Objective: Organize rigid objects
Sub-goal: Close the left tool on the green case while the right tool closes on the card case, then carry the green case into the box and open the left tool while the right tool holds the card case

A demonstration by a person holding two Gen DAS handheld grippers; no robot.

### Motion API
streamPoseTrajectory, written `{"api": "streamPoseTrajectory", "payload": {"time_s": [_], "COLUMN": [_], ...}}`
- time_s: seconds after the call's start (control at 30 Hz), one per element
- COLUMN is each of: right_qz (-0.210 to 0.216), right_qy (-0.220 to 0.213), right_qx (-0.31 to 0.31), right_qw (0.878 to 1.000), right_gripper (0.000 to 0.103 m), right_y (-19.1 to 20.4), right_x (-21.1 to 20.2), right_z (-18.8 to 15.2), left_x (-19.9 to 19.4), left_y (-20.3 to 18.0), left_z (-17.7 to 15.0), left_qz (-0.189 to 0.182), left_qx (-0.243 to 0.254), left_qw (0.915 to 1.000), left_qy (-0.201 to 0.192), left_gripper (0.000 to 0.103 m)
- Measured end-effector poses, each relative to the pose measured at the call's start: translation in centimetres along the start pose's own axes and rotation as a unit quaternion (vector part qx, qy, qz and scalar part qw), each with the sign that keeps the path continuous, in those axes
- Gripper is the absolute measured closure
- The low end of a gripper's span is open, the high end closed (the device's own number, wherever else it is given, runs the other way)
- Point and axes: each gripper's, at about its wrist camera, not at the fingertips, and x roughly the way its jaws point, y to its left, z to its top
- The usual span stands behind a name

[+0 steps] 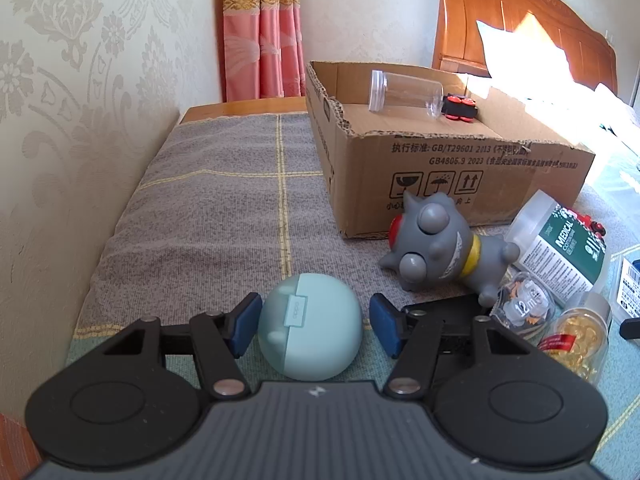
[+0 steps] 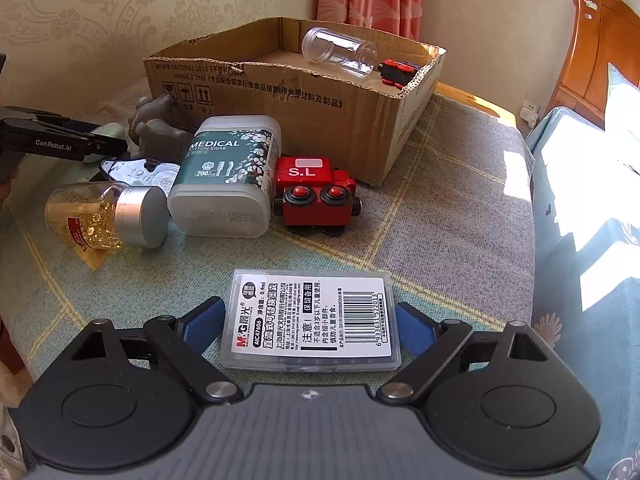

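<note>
A round teal case (image 1: 310, 328) lies on the checked cloth between the blue pads of my left gripper (image 1: 312, 314). The left pad is against it and a sliver of gap shows at the right pad. In the right wrist view, a flat clear box with a white barcode label (image 2: 312, 320) lies between the fingers of my right gripper (image 2: 310, 316). That gripper's jaws stand wide, with a clear gap on the box's left side. The left gripper (image 2: 60, 140) also shows at the far left of this view.
An open cardboard box (image 1: 440, 168) holds a clear jar (image 1: 404, 94) and a red-and-black toy (image 1: 460, 108). In front of it lie a grey toy figure (image 1: 440, 248), a cotton swab box (image 2: 228, 176), a jar of gold capsules (image 2: 104, 216) and a red toy train (image 2: 316, 188). A wall runs along the left.
</note>
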Motion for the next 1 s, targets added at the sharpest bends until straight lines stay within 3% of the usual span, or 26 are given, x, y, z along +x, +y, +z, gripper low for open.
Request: {"api": "streamPoseTrajectory", "payload": {"time_s": [0.07, 0.6, 1.0], "right_qz": [-0.004, -0.009, -0.003], "right_qy": [0.004, 0.001, -0.046], "right_qx": [0.007, 0.004, -0.019], "right_qw": [1.000, 1.000, 0.999], "right_gripper": [0.010, 0.010, 0.010], "right_y": [0.1, 0.7, 1.1], "right_x": [-0.1, -1.8, -4.1], "right_z": [0.0, 1.0, 4.6], "left_x": [0.0, -1.7, -6.0], "left_y": [-0.1, -0.5, -1.8], "left_z": [0.2, 0.4, 5.1], "left_qz": [-0.003, -0.006, -0.031], "left_qx": [0.004, 0.012, 0.013], "left_qw": [1.0000, 0.9997, 0.9987], "left_qy": [0.005, 0.020, -0.038], "left_gripper": [0.051, 0.051, 0.051]}}
